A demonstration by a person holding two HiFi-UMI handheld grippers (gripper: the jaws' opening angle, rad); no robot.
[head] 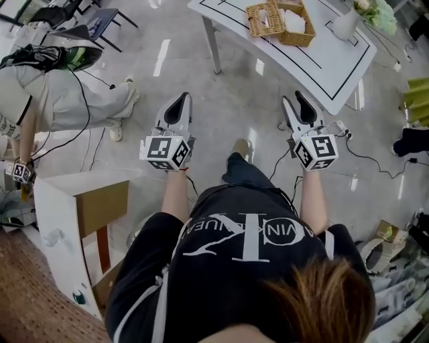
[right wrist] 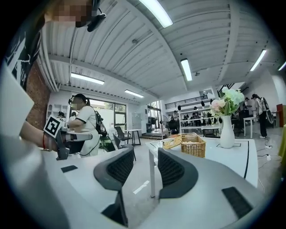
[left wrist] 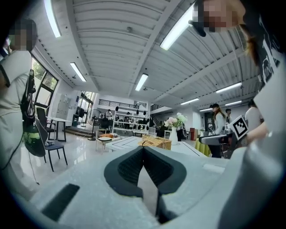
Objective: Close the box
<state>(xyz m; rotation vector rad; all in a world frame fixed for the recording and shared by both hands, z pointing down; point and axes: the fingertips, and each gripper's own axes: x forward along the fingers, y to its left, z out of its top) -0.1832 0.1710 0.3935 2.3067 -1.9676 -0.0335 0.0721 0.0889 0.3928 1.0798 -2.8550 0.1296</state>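
Observation:
The box is a wicker basket (head: 295,30) with its lid (head: 263,20) folded open to the left, and white things lie inside. It stands on a white table (head: 335,67) ahead of me, well beyond both grippers. It also shows far off in the left gripper view, basket (left wrist: 156,142), and in the right gripper view, basket (right wrist: 193,145). My left gripper (head: 178,107) (left wrist: 143,151) hangs over the floor with its jaws shut together and empty. My right gripper (head: 295,104) (right wrist: 145,156) is open, a gap between its pads and nothing in it.
A white vase with flowers (right wrist: 227,129) stands on the table right of the basket. A person in light clothes (head: 60,100) is at the left. A white and brown cabinet (head: 67,221) is close at lower left. Cables (head: 375,164) run on the floor at right.

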